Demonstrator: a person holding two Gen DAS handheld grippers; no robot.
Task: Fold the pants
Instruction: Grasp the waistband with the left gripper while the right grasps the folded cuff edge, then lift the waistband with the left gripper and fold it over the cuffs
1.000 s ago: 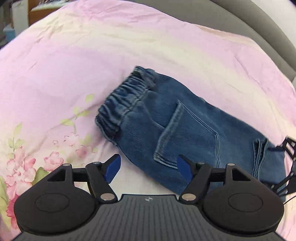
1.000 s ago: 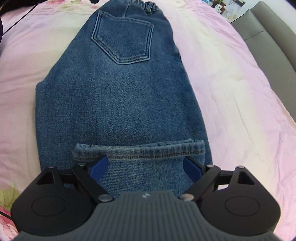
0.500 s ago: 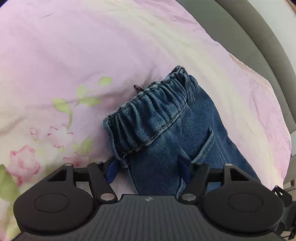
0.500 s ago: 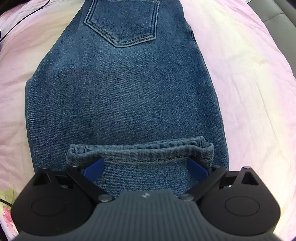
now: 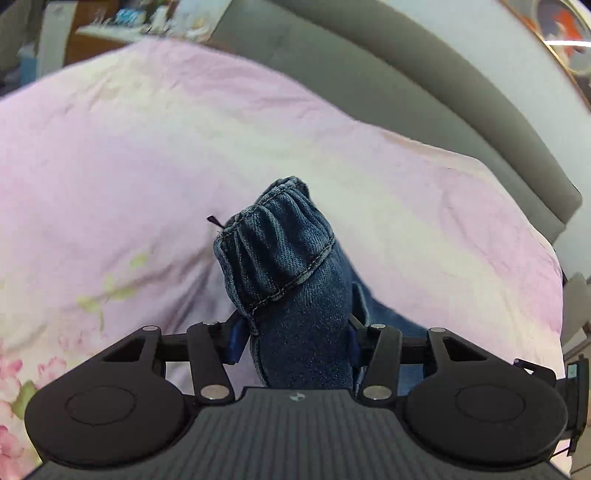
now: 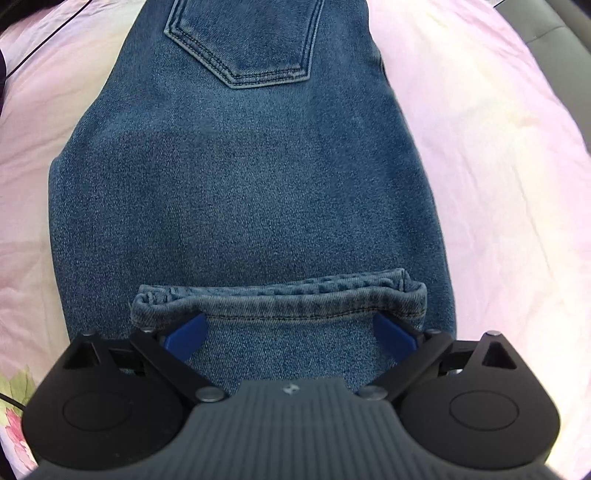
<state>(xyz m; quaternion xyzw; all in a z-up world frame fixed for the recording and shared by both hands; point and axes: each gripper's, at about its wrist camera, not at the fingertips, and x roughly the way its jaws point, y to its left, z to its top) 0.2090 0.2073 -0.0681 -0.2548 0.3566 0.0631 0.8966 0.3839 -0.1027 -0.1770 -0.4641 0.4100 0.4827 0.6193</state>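
Note:
Blue denim pants (image 6: 251, 177) lie folded on a pink bedsheet (image 6: 498, 155), back pocket up. In the right wrist view my right gripper (image 6: 291, 332) is open wide, its blue pads either side of the leg hems (image 6: 280, 295) that lie on top of the pants. In the left wrist view my left gripper (image 5: 293, 341) is shut on the elastic waistband end (image 5: 273, 254) of the pants, which bunches upright between the blue pads and stands above the sheet.
The pink floral bedsheet (image 5: 129, 155) spreads all around. A grey padded headboard or sofa edge (image 5: 424, 74) runs behind the bed. A black cable (image 6: 40, 48) crosses the sheet at the far left. Shelves with clutter (image 5: 129, 22) stand beyond.
My left gripper moved onto the waistband and shut on it, bunching and lifting it. My right gripper moved forward a little over the hems and stays open.

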